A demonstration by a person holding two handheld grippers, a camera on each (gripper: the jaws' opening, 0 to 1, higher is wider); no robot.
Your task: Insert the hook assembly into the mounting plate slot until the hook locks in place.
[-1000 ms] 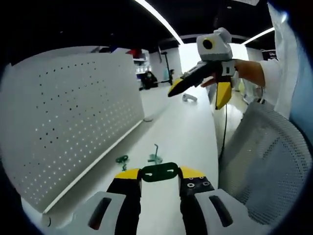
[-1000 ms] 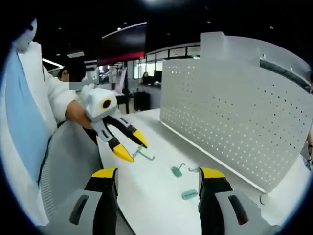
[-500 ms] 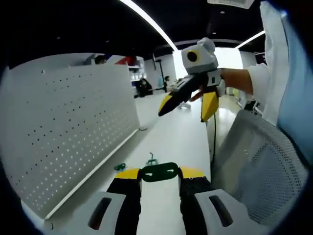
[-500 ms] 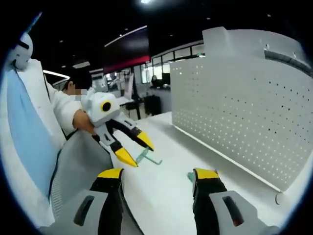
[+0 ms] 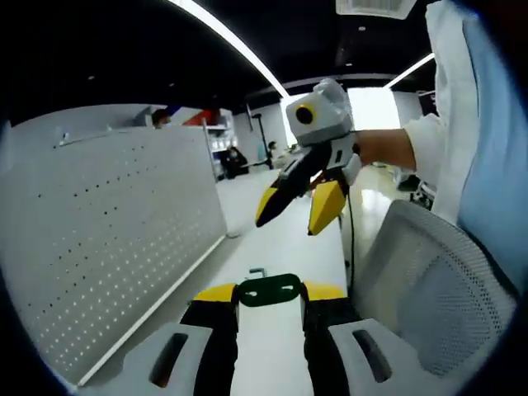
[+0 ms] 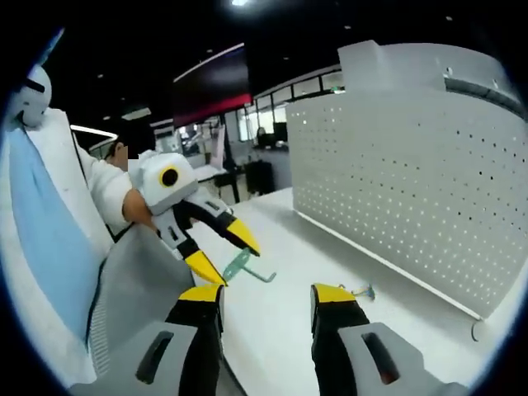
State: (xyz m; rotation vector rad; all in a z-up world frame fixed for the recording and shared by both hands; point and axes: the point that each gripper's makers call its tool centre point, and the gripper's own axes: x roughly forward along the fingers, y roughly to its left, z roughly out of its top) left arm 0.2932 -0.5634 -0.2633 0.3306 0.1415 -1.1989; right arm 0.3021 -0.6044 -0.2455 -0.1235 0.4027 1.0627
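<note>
In the left gripper view, the left gripper rises from 6 o'clock with its yellow tips clamped on a dark green plate, which lies crosswise between them and shows two slots. Just past the plate, toward 12 o'clock, a small grey hook pokes up from the white bench. Higher up, at about 1 o'clock, the right gripper hangs in the air over the bench, its jaws apart and pointing down toward 7 o'clock, held by a hand in a white sleeve. A white pegboard stands along the bench from 8 to 10 o'clock, and a grey mesh chair sits at 4 o'clock.

In the right gripper view, the right gripper comes up from 6 o'clock with its jaws apart and nothing between them. Toward 10 o'clock the left gripper reaches in, its tips holding the plate, seen here as a pale green strip. A thin hook juts out beside the plate toward 3 o'clock; whether it touches the plate cannot be told. Another small green part lies on the bench at 4 o'clock, near the foot of the pegboard.
</note>
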